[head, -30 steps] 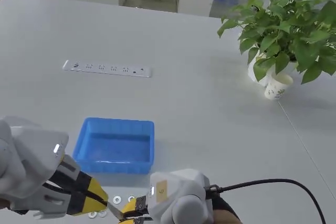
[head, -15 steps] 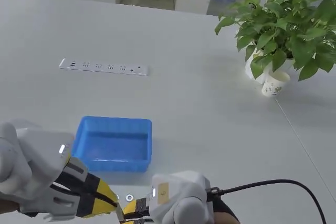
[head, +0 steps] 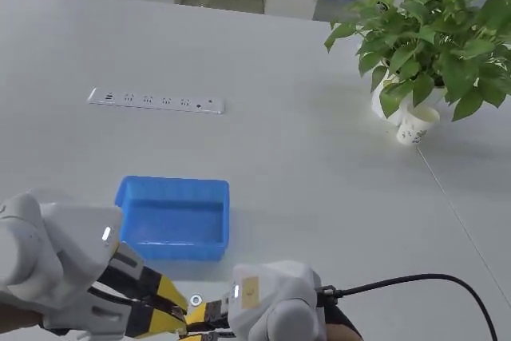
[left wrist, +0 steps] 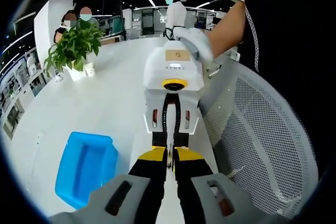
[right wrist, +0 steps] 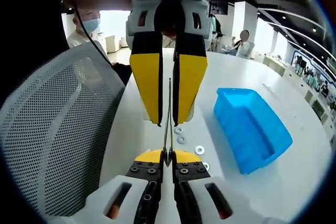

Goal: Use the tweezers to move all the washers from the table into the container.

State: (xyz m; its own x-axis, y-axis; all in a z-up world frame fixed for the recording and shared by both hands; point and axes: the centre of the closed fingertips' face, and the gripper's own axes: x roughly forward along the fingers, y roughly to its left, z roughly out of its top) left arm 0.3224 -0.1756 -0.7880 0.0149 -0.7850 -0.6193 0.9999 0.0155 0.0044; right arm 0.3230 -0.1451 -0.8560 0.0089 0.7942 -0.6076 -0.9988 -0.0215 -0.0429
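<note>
Left gripper and right gripper jaws both clamp the tweezers; washers look light, flat, slippery: pinch a rim.

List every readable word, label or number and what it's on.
"XENSE", faint and uncertain: on the white housing of the right gripper.
Too small to read: the orange sticker above it, and the markings on the power strip.
Blurred: the print on the cup.
</note>
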